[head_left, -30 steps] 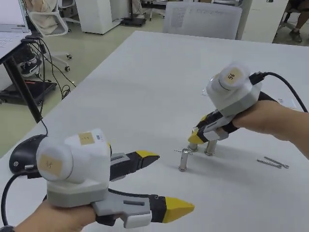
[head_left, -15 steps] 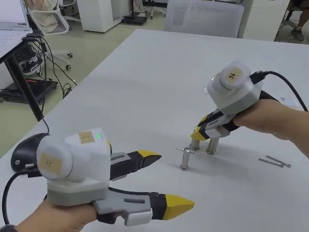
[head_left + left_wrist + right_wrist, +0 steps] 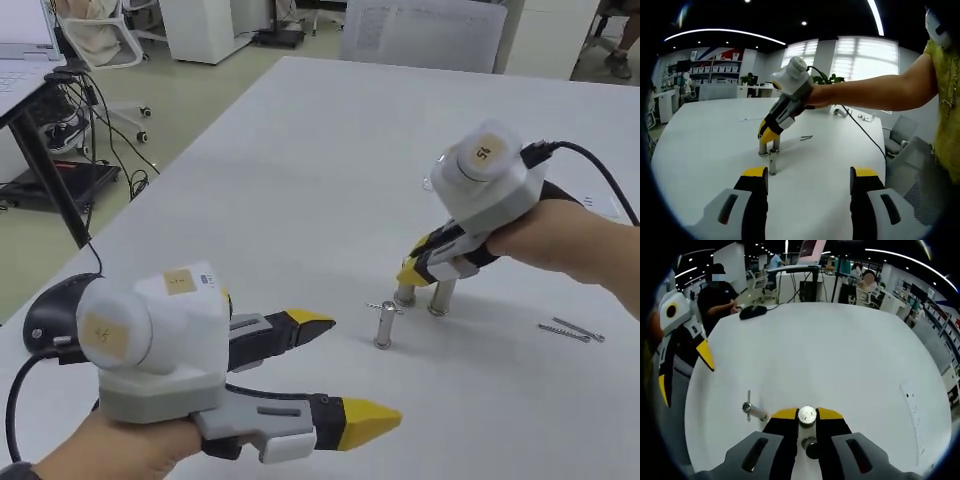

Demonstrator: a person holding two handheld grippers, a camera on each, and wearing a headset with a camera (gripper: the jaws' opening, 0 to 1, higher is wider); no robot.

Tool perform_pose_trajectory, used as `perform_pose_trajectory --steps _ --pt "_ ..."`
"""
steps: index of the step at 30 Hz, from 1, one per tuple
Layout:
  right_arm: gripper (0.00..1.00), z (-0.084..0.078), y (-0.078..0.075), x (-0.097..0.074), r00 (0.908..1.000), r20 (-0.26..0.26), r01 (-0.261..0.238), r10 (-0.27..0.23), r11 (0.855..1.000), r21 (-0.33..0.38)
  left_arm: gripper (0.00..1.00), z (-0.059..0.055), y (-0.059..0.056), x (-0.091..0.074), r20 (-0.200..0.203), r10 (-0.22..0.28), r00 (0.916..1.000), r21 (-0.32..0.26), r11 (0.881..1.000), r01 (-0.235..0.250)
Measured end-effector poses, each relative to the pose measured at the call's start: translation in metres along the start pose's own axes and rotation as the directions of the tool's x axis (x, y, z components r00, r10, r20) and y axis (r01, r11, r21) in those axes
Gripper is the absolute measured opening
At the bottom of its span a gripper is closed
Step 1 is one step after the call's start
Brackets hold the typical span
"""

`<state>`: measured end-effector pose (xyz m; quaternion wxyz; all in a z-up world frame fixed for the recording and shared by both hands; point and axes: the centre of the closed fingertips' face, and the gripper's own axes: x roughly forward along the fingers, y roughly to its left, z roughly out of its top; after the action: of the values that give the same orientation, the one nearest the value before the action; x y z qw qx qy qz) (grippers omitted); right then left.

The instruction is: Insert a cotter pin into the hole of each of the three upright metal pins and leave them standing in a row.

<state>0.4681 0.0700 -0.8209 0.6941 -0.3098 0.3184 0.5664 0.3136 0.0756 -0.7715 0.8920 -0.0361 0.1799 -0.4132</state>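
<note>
Clamping a shiny cylindrical metal pin (image 3: pixel 807 416), right gripper (image 3: pixel 412 272); left gripper (image 3: pixel 810 175), jaws apart.

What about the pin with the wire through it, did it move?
No. That pin stands just as far left of the loose cotter pins as before; only the camera shifted.

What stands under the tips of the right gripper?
The right gripper grips the top of one upright metal pin; a second pin stands beside it on the table. The jaws cover their upper parts, so whether anything is inserted there is hidden.
</note>
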Motion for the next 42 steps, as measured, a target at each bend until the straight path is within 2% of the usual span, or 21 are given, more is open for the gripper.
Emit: perform_pose_trajectory --steps 6,9,16,20,21,27,33,38,42 --pt "0.12 0.010 -0.003 -0.010 0.9996 0.022 0.015 -0.015 1.000 0.011 0.65 -0.002 0.000 0.000 -0.005 -0.001 1.0000 -0.002 1.000 0.001" --pt "0.11 0.018 -0.004 -0.021 0.9990 0.041 0.019 -0.020 1.000 0.018 0.65 -0.001 0.000 0.000 -0.005 -0.003 1.0000 0.001 1.000 0.003" --pt "0.11 0.040 0.002 -0.062 0.9950 0.085 0.055 -0.053 0.998 -0.021 0.65 0.001 -0.002 0.003 -0.004 -0.013 0.9999 0.009 1.000 0.013" --pt "0.11 0.045 0.011 -0.085 0.9939 0.092 0.065 -0.061 0.997 -0.045 0.65 0.002 -0.005 0.004 -0.007 -0.021 0.9997 0.016 1.000 0.022" --pt "0.11 0.045 0.017 -0.093 0.9938 0.089 0.071 -0.066 0.996 -0.050 0.65 0.002 -0.005 0.004 -0.008 -0.023 0.9997 0.019 1.000 0.023" --pt "0.11 0.030 0.045 -0.118 0.9948 0.070 0.077 -0.073 0.996 -0.051 0.65 0.001 -0.009 0.001 -0.013 -0.032 0.9994 0.025 0.999 0.033" --pt "0.11 0.007 0.077 -0.113 0.9973 0.041 0.063 -0.062 0.998 -0.024 0.65 -0.001 -0.015 0.001 -0.026 -0.049 0.9984 0.039 0.998 0.050" --pt "0.11 -0.014 0.103 -0.090 0.9996 0.010 0.025 -0.026 1.000 0.018 0.64 -0.001 -0.022 0.001 -0.040 -0.067 0.9970 0.060 0.996 0.069" --pt "0.11 -0.028 0.119 -0.071 0.9994 -0.034 -0.004 0.004 1.000 -0.009 0.64 0.000 -0.025 0.001 -0.045 -0.075 0.9962 0.071 0.994 0.078"
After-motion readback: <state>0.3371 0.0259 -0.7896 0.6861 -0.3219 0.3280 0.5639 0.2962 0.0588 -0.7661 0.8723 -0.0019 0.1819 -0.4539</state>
